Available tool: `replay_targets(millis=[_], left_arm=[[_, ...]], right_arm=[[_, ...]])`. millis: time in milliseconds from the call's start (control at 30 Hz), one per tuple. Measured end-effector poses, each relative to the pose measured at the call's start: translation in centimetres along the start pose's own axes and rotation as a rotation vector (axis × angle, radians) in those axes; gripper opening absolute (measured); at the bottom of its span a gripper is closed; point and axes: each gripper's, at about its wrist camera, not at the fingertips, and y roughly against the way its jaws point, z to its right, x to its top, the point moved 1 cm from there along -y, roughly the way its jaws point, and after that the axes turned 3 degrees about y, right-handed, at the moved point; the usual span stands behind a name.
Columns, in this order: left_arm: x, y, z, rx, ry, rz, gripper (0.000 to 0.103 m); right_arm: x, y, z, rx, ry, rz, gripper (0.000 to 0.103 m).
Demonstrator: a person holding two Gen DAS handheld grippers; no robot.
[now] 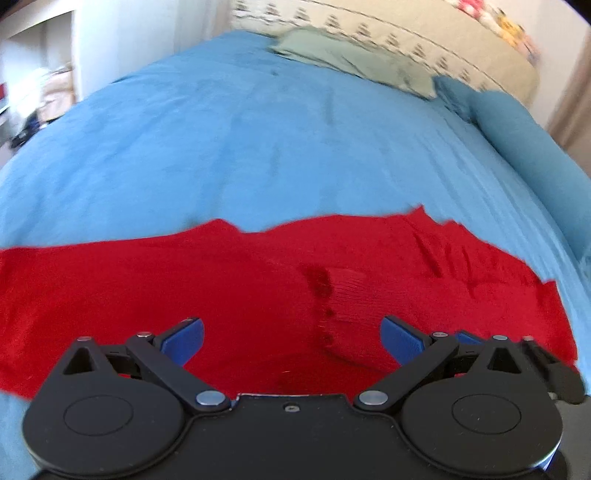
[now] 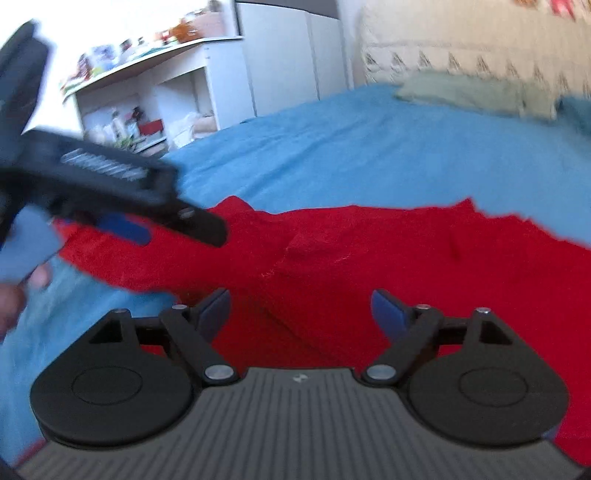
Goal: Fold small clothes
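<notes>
A red knitted garment [image 1: 258, 288] lies spread across the blue bedspread [image 1: 240, 140], with a ribbed cuff [image 1: 347, 291] lying on its middle. My left gripper [image 1: 291, 332] is open and empty, just above the garment's near part. In the right wrist view the same red garment [image 2: 369, 251] fills the foreground. My right gripper [image 2: 299, 310] is open and empty above it. The left gripper also shows in the right wrist view [image 2: 125, 221], held by a hand over the garment's left end.
A folded pale green cloth [image 1: 351, 59] and a blue pillow [image 1: 517, 125] lie at the head of the bed by a cream headboard [image 1: 406, 29]. White shelves with clutter [image 2: 147, 103] and a white wardrobe [image 2: 288, 55] stand beyond the bed's left side.
</notes>
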Motion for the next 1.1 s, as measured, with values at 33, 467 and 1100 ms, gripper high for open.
replay_targets(millis=[33, 467, 1100], left_arm=[[0.0, -0.7, 0.7, 0.003, -0.022, -0.007, 0.103], [-1.6, -4.3, 5.5, 0.039, -0.197, -0.049, 0.053], [-2.2, -2.0, 4.1, 0.161, -0.179, 0.040, 0.068]], right_arm=[[-0.3, 0.8, 0.2, -0.008, 0.020, -0.011, 0.099], [-5.3, 9.1, 7.2, -0.087, -0.074, -0.050, 0.099], [-5.9, 10.9, 11.6, -0.249, -0.143, -0.049, 0.099]])
